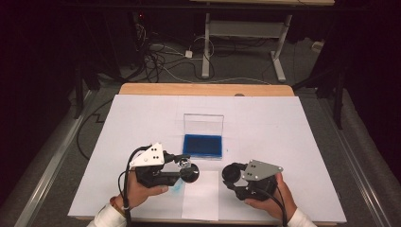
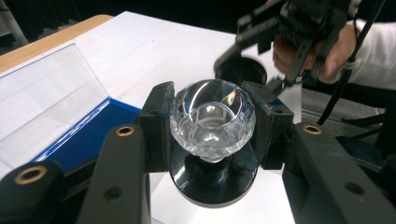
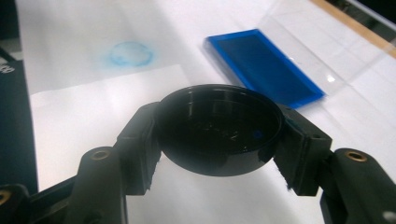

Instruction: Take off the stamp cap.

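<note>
My left gripper (image 2: 212, 140) is shut on a stamp with a faceted clear crystal knob (image 2: 212, 114) and a round black base (image 2: 212, 182); the jaws press on both sides of the knob. From above, the left gripper (image 1: 185, 166) is at the table's near left and points right. My right gripper (image 3: 219, 140) is shut on a round black cap (image 3: 219, 123), hollow side toward the camera. It sits at the near right (image 1: 232, 175) with the cap (image 1: 231, 171) facing the stamp. An open blue ink pad (image 1: 203, 145) lies just beyond both grippers.
The ink pad's clear lid (image 1: 203, 124) stands upright behind it. White paper (image 1: 283, 127) covers the wooden table (image 1: 142, 89). A smaller sheet (image 1: 201, 201) lies at the near edge, with a faint blue ring stain (image 3: 130, 53) beside it. A desk frame (image 1: 206, 42) and cables lie on the floor beyond.
</note>
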{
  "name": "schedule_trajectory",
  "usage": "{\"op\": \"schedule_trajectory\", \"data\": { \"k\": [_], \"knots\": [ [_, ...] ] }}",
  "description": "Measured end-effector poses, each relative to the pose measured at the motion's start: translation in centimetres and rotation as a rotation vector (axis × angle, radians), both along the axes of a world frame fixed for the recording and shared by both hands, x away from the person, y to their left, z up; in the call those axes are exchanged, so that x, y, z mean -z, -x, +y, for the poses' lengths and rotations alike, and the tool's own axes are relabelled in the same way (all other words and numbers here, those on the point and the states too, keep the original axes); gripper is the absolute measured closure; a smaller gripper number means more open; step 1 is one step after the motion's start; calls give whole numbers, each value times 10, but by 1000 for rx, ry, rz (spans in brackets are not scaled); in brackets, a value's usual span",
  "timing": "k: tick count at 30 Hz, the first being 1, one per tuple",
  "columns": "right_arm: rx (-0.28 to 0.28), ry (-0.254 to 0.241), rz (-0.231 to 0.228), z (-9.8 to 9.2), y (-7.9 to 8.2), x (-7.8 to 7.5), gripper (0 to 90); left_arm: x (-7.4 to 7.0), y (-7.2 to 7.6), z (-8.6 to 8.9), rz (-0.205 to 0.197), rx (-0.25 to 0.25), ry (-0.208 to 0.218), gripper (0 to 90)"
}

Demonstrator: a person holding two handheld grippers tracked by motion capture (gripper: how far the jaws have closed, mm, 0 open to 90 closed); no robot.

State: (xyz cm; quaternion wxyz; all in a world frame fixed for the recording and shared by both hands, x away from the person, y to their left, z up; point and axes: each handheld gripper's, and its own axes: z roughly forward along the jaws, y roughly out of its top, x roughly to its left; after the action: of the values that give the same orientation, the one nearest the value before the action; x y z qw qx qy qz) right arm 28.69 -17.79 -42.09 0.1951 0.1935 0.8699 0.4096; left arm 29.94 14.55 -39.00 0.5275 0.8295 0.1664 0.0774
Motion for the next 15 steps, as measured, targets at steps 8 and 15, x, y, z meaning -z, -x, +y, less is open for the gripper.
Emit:
{"op": "schedule_trajectory", "data": {
  "k": [8, 15],
  "knots": [
    [72, -18, -32, -19, -3, -6, 388, 4, -3, 0, -26, -27, -71, 546],
    [116, -35, -52, -32, -4, -9, 388, 10, -9, 3, -30, -61, -118, 546]
  ]
}}
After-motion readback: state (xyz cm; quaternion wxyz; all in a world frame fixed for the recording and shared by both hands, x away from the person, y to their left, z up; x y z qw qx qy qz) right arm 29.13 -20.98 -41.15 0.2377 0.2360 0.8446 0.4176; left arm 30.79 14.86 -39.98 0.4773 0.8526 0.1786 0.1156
